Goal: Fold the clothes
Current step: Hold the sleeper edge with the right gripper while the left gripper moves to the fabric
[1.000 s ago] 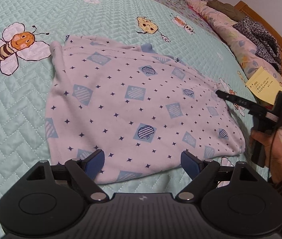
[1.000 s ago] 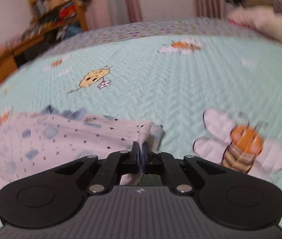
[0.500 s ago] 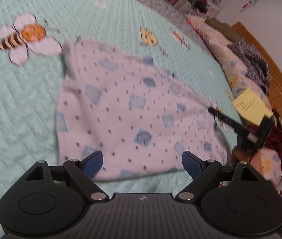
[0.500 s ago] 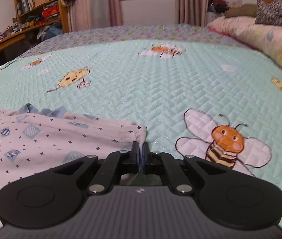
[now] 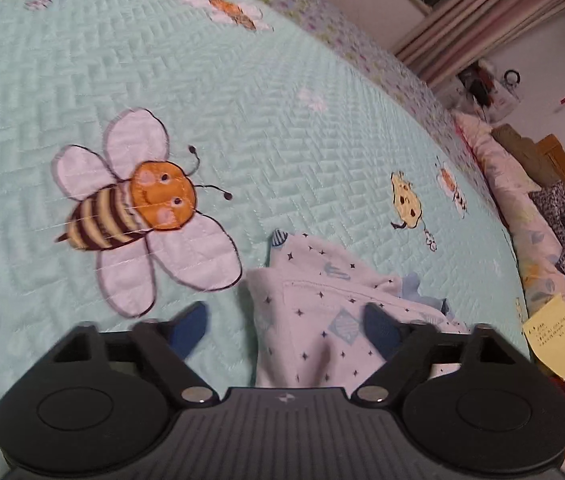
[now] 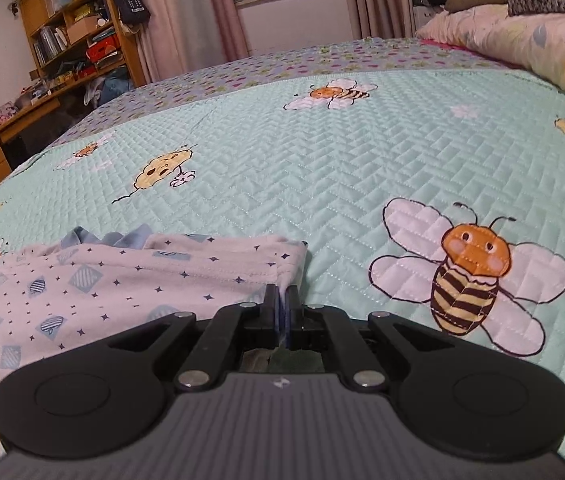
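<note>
Pinching the garment corner tight, right gripper anchors it so left gripper, jaws wide but closing, grabs the next one.

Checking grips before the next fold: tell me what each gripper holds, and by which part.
The right gripper is shut on the patterned garment, pinching its hemmed corner. The left gripper holds nothing; its jaws are closing around another corner of the garment.
</note>
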A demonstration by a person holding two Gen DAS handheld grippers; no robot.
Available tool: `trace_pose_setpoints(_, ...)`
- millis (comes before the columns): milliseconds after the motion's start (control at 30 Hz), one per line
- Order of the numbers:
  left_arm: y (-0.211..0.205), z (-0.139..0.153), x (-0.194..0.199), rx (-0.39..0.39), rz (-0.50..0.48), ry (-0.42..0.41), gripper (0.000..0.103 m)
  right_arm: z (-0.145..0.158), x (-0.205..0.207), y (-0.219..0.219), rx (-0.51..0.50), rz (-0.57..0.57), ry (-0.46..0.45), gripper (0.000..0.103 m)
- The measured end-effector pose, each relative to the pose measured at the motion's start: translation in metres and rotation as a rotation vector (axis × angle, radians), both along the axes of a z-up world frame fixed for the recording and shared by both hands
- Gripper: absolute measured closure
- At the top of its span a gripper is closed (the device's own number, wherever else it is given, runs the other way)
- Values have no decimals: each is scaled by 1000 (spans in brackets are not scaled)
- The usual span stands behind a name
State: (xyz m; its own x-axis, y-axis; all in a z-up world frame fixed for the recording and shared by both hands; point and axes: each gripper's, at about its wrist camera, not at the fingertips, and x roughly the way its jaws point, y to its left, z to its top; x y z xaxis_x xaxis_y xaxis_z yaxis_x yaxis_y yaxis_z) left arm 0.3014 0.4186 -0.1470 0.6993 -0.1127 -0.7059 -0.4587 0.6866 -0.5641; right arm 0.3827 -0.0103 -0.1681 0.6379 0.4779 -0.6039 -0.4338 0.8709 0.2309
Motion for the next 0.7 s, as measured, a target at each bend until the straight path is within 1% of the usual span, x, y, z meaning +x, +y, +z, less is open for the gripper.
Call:
trace_pose_setpoints(33,1,-2,2,-4,-5,1,39,0,1,-1,4,1,3,100)
trace_pose_setpoints(67,1,-2,5,-1,-8,1,41,-1,1,-1,7,3,6,99)
trace_pose_setpoints(100,1,-2,7,2,-12,2,44,-1,2,-2,11,4,9,99)
trace_pose_setpoints(200,1,-1,16,17,-16,5,44,-2,2,-3,22,7,13,99)
trace_pose_setpoints(233,3,-1,18,22,-16,8,46,-2,2,-4,24,7,12,99)
trace_pose_setpoints(267,3,0,21,39,-18,19,51,-2,2,-4,25,9,11,99)
trace_pose_setpoints(300,2,0,23,56,-19,30,77,-2,1,-4,24,11,5,99)
trace_pose_setpoints(333,0,1,25,74,-33,37,93,-1,0,-4,22,13,-1,99)
trace_pose_setpoints(433,-10,9,27,151,-61,44,93,1,-4,-2,-4,26,-35,99)
trace_pose_setpoints(533,-18,23,20,191,-69,6,94,5,-8,-4,-17,24,-67,99)
trace_pose_setpoints(633,-28,43,14,239,-100,-48,94,12,-12,-7,-25,15,-99,99)
trace_pose_setpoints(700,-30,39,21,284,-100,-16,94,13,-13,-8,-31,9,-107,99)
